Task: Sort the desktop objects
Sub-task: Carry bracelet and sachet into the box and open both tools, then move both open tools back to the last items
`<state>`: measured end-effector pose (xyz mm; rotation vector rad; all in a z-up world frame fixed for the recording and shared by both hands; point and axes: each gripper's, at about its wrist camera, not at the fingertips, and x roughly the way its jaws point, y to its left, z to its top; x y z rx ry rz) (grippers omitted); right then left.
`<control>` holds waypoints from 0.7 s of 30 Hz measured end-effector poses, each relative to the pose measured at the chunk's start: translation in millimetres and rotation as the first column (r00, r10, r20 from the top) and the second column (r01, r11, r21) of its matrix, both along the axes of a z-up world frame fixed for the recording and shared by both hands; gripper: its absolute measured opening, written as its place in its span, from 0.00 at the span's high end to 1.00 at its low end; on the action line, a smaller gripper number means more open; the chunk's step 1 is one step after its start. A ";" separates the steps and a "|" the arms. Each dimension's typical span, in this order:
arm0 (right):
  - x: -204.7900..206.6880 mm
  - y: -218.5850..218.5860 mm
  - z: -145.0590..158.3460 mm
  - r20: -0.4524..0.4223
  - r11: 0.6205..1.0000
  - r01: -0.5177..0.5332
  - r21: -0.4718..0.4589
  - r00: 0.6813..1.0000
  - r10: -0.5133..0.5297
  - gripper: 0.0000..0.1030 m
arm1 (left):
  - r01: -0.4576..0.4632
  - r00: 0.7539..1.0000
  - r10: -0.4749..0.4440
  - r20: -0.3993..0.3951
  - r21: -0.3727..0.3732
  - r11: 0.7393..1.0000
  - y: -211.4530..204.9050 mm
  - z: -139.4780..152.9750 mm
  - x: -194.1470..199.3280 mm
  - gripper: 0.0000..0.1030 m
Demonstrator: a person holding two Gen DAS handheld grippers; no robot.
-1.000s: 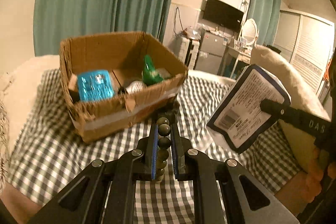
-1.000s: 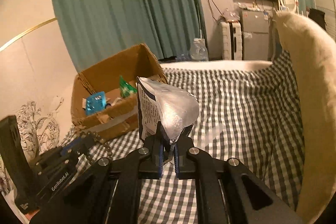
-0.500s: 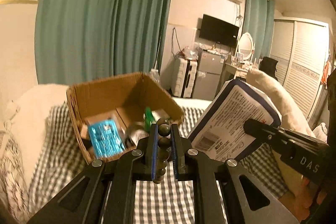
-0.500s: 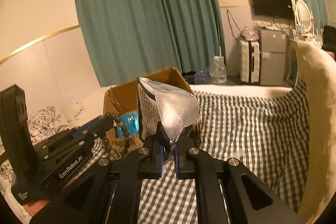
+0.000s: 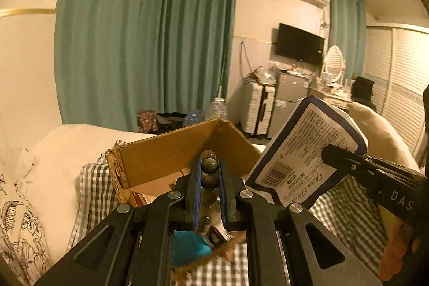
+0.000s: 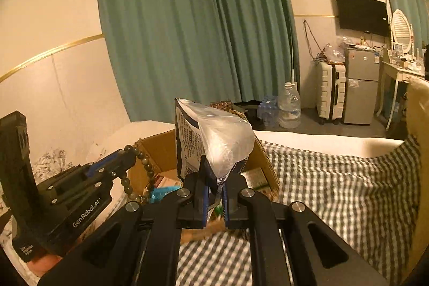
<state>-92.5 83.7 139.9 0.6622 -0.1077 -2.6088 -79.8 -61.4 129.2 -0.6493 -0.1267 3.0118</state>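
My left gripper (image 5: 209,170) is shut on a dark bead bracelet (image 5: 209,180) and holds it over the near edge of an open cardboard box (image 5: 171,152). The bracelet hangs from it in the right wrist view (image 6: 139,173). My right gripper (image 6: 214,178) is shut on a white pouch with a dark border (image 6: 211,144), held upright just right of the box (image 6: 161,149); the pouch also shows in the left wrist view (image 5: 308,157). A blue packet (image 5: 187,245) lies inside the box.
The box sits on a grey checked cloth (image 6: 335,192) over a bed. A cream pillow (image 5: 69,152) lies left of the box, another cushion (image 6: 418,152) at far right. Green curtains (image 6: 187,31), a suitcase (image 6: 329,93) and a small fridge (image 6: 362,87) stand beyond.
Both grippers have risen and moved toward the box with their loads. The box now sits lower and closer in both views, and the bracelet is over its near edge.
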 end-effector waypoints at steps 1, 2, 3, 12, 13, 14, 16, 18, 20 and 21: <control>-8.8 -4.3 -3.6 0.010 1.000 -0.003 0.003 1.000 0.003 0.93 | -0.009 1.000 0.009 0.009 0.005 1.000 -3.7 -4.6 -10.3 0.89; -17.6 -8.4 -7.6 0.021 1.000 -0.004 0.003 1.000 0.003 0.93 | -0.013 1.000 0.013 0.015 0.013 1.000 -7.4 -10.1 -20.6 0.89; -29.9 -13.4 -13.9 0.041 1.000 -0.002 0.000 0.999 0.002 0.93 | -0.016 1.000 0.016 0.014 0.020 1.000 -9.2 -13.1 -26.0 0.89; -84.7 -28.6 -45.2 0.103 0.998 0.060 0.010 0.993 -0.061 0.44 | -0.051 0.994 0.043 0.100 0.082 0.995 -37.8 -59.8 -77.7 0.84; -85.8 -26.5 -47.0 0.102 0.997 0.078 -0.003 0.992 -0.078 0.41 | -0.066 0.992 0.058 0.109 0.075 0.995 -39.5 -60.2 -78.4 0.72; -87.8 -25.2 -47.8 0.107 0.996 0.087 -0.018 0.991 -0.084 0.41 | -0.086 0.990 0.077 0.119 0.068 0.994 -41.9 -60.3 -78.3 0.44; -87.2 -19.2 -48.0 0.121 0.994 0.099 -0.044 0.988 -0.093 0.41 | -0.143 0.987 0.138 0.085 0.068 0.987 -48.4 -56.6 -70.0 0.15; -82.2 -13.6 -44.8 0.122 0.993 0.104 -0.055 0.988 -0.097 0.41 | -0.182 0.983 0.180 0.034 0.080 0.980 -52.4 -52.7 -58.7 0.08; -71.7 -7.0 -40.1 0.108 0.993 0.113 -0.033 0.988 -0.109 0.41 | -0.178 0.984 0.176 0.038 0.087 0.980 -53.6 -51.5 -54.0 0.07; -63.7 -2.3 -37.3 0.093 0.993 0.117 -0.019 0.989 -0.115 0.41 | -0.177 0.984 0.174 0.044 0.079 0.981 -52.4 -52.7 -48.9 0.07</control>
